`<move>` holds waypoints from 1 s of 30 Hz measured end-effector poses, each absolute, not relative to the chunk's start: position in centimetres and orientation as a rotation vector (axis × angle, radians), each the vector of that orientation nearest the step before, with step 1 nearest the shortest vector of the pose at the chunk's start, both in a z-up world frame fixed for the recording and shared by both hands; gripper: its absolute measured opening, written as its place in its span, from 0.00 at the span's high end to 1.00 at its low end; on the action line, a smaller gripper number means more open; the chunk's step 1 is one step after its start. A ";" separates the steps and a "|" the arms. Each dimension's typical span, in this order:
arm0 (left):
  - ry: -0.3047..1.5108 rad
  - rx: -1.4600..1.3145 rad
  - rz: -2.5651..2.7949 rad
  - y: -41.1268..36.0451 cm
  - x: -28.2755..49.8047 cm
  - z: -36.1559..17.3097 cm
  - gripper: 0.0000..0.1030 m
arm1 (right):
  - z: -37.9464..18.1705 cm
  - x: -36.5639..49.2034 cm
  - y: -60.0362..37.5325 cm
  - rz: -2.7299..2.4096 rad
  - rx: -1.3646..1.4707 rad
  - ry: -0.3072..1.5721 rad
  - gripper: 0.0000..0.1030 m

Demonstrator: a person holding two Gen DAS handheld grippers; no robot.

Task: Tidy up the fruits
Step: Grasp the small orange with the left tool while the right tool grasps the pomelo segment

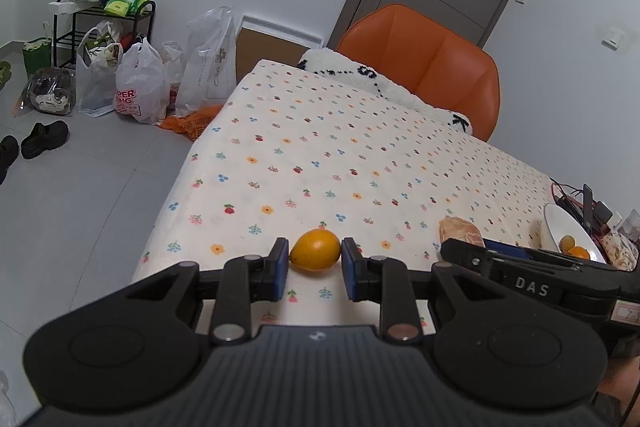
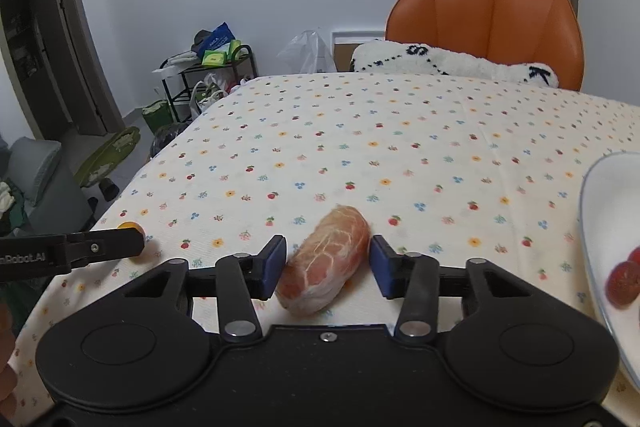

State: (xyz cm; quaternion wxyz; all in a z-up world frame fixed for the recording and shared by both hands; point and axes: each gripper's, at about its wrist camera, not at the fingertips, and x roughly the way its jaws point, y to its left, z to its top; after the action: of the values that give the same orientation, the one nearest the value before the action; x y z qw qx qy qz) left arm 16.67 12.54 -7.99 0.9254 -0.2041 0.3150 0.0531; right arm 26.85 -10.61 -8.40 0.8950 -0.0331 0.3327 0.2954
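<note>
Step in hand: you look to be at the grasp stage on both sides at once, each tool lined up on one fruit, neither lifted.
Left gripper (image 1: 314,264): your jaws stand apart around the orange fruit (image 1: 315,250); both pads sit just beside its skin, and I cannot tell if either touches.
Orange fruit: it lies on the tabletop (image 1: 320,155) near the front edge, toward the left corner.
Right gripper (image 2: 327,268): your jaws are apart; the left pad seems to touch the peeled pink fruit (image 2: 325,258), the right pad stands off from it.
Peeled pink fruit: it rests tilted on the cloth near the front edge, to the right of the orange one.
White plate (image 2: 600,227): it sits at the right edge of the tabletop, already holding red fruits (image 2: 624,281).
Next move: close each pair gently, since the peeled fruit looks soft, then carry toward the plate, which is likely the goal.
</note>
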 end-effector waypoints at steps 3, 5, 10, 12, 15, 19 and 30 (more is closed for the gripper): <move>0.648 -0.417 0.105 12.2 16.8 -8.0 0.75 | -8.3 26.5 -11.2 0.607 -0.079 0.691 0.66; 0.647 -0.415 0.104 12.0 16.8 -7.9 0.75 | -8.2 26.3 -11.7 0.603 -0.077 0.695 0.67; 0.635 -0.406 0.102 11.4 16.9 -7.5 0.75 | -8.1 25.8 -13.0 0.585 -0.071 0.702 0.67; 0.638 -0.407 0.104 11.4 17.0 -7.6 0.75 | -8.2 25.8 -13.2 0.586 -0.066 0.703 0.66; 0.642 -0.411 0.105 11.4 17.1 -7.8 0.75 | -8.2 25.9 -12.8 0.588 -0.074 0.701 0.61; 0.645 -0.412 0.104 11.7 17.2 -8.0 0.75 | -8.3 26.2 -11.8 0.595 -0.086 0.690 0.56; 0.645 -0.425 0.112 12.5 17.3 -8.1 0.75 | -8.6 26.5 -10.4 0.623 -0.145 0.657 0.55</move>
State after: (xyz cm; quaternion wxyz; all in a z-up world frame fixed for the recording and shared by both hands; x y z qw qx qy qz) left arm 17.32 12.55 -8.09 0.9249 -0.2069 0.3143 0.0548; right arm 26.55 -10.43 -8.58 0.8967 -0.0699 0.3173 0.3007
